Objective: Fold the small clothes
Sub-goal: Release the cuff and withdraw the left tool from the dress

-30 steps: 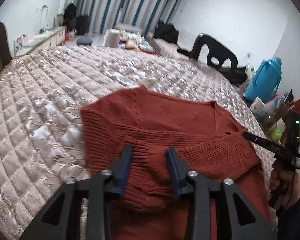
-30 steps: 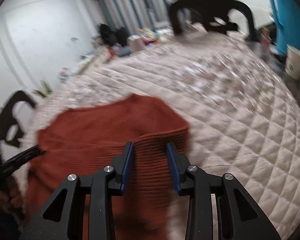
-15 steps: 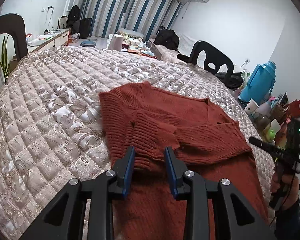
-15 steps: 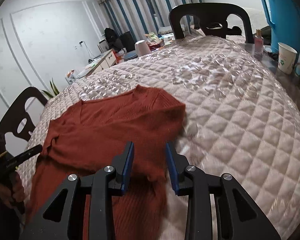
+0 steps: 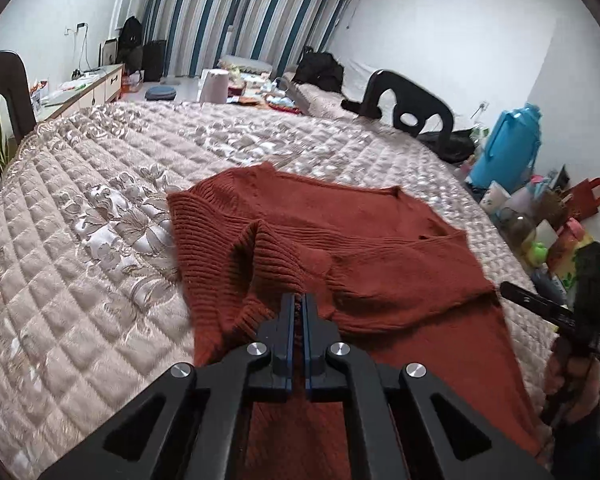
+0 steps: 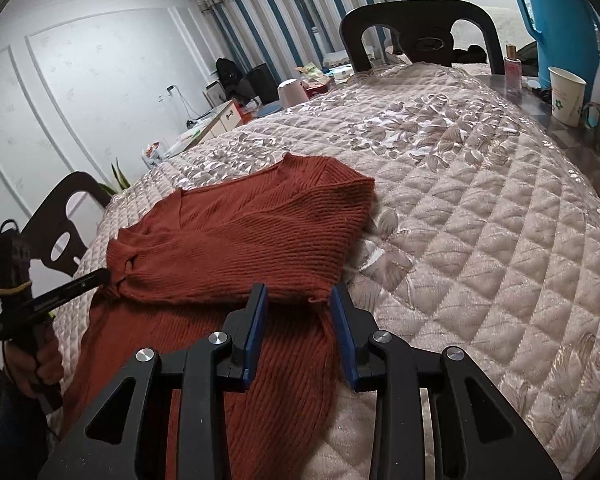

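The left gripper (image 5: 299, 312) is pinching a ribbed fold of the rust-red sweater (image 5: 380, 248), its jaws clenched on the knit. The right gripper (image 6: 300, 316) is sitting released, jaws apart around the folded sleeve edge. The sweater is lying partly folded on the quilted bench (image 6: 480, 208), near its edge.

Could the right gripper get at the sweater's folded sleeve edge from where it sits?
Probably yes: the right gripper is open, its fingers flank the folded sleeve edge of the sweater, and nothing lies between.
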